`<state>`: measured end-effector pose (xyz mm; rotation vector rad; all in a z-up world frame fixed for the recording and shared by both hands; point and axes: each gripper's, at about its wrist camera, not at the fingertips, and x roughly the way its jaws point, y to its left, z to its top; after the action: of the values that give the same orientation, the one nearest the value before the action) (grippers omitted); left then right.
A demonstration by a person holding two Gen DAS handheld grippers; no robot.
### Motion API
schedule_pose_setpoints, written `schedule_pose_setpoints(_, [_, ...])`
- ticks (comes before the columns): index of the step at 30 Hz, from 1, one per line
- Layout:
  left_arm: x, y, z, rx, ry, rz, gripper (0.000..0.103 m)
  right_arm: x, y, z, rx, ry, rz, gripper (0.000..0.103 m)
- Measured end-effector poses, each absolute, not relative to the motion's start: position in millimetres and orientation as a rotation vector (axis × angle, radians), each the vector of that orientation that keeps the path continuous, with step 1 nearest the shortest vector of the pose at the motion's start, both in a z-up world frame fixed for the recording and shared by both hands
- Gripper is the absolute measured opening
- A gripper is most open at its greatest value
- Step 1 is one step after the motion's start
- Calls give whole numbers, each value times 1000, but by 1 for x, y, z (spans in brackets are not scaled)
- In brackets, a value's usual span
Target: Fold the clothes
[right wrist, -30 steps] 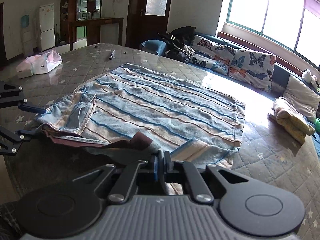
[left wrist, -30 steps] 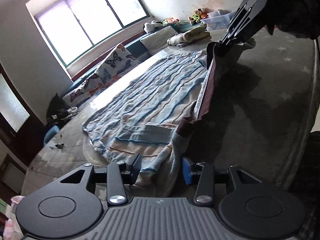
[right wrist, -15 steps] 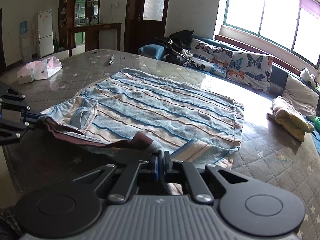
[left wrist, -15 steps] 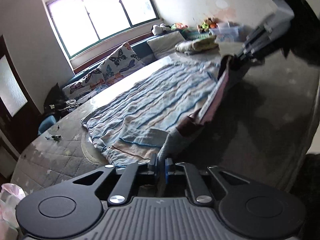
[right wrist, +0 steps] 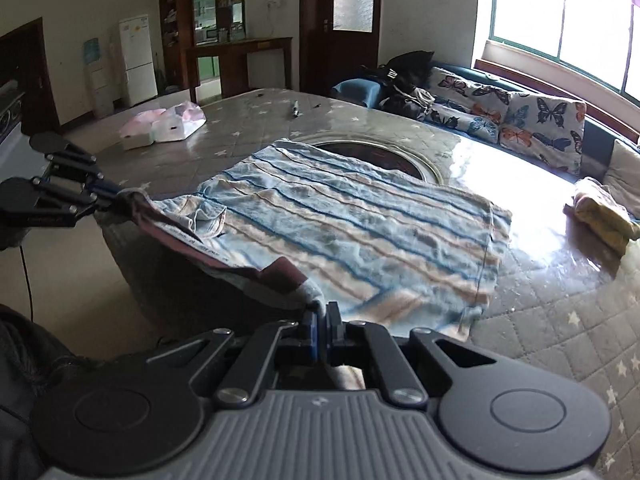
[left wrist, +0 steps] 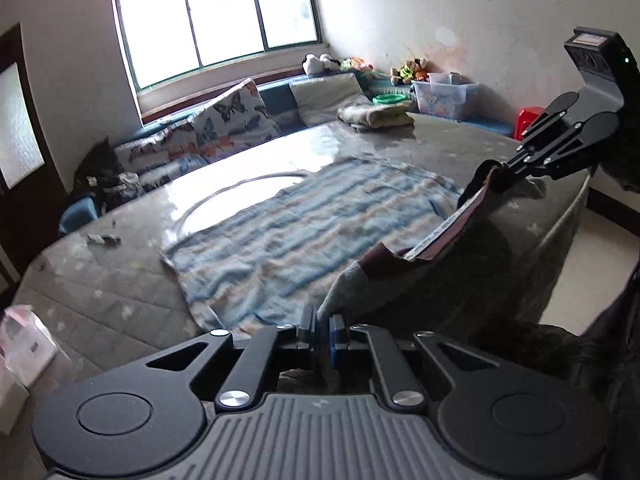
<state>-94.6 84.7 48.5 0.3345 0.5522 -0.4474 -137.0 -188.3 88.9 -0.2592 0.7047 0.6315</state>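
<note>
My left tongs (left wrist: pixel 323 326) and my right tongs (right wrist: pixel 320 322) are each closed on one near corner of the striped garment (right wrist: pixel 360 216), holding its maroon-lined near edge (right wrist: pixel 192 240) lifted and stretched left to right between them. From this edge the garment lies flat on the table (right wrist: pixel 560 320), running away from me, so I judge a fold would carry this edge toward the far side.

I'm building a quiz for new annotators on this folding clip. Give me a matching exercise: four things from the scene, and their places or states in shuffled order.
Things:
1. striped garment
2. left gripper
3. folded yellowish cloth
4. pink-and-white bag

Places or states:
A. lies at the table's far right, near the cushions
B. spread on the table, near edge lifted
C. shut on the garment's near edge
D. sits at the table's far left end

Pairs: 1-B, 2-C, 3-A, 4-D
</note>
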Motion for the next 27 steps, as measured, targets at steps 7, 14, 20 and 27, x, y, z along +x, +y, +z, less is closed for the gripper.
schedule_pose_setpoints(7, [-61, 93, 66, 274, 530, -393, 7, -95, -176, 116, -278, 636, 609, 3])
schedule_pose_setpoints(14, [35, 95, 76, 308, 572, -332, 7, -7, -160, 137, -304, 601, 600, 3])
schedule_pose_setpoints(20, [126, 102, 63, 298, 673, -294, 7, 73, -143, 132, -308, 626, 580, 3])
schedule_pose_setpoints(27, [203, 103, 21, 269, 779, -260, 9, 149, -133, 89, -228, 721, 515, 3])
